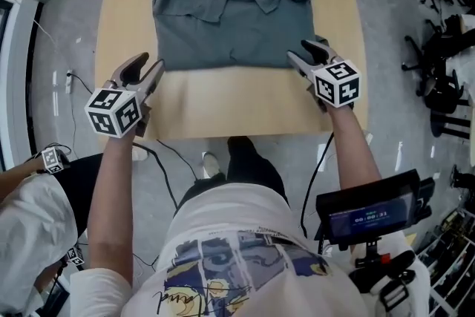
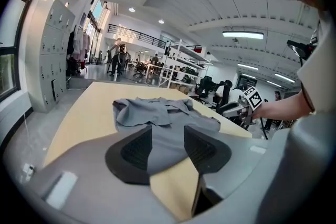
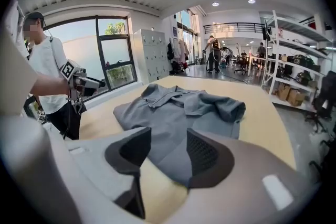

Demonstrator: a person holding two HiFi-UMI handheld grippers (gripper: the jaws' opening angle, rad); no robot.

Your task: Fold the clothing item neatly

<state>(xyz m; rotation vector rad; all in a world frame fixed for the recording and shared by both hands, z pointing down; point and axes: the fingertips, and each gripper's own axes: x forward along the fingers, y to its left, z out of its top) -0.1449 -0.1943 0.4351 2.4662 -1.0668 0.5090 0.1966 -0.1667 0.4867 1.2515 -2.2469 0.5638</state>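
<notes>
My L gripper (image 1: 146,64): jaws partly apart, nothing btwn them, hovering at the desk's (image 1: 223,109) near-left part, just off the near-left corner of the grey shirt (image 1: 223,26). My R gripper (image 1: 303,50): jaws wider, also empty, at the shirt's near-right corner; contact unclear. Shirt lies folded on the desk's far half, collar twd the far edge, sleeves folded in over the chest.

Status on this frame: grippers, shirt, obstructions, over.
Left gripper open, empty. Right gripper open, empty. Grey shirt flat on table, sleeves folded in. No obstruction seen.
</notes>
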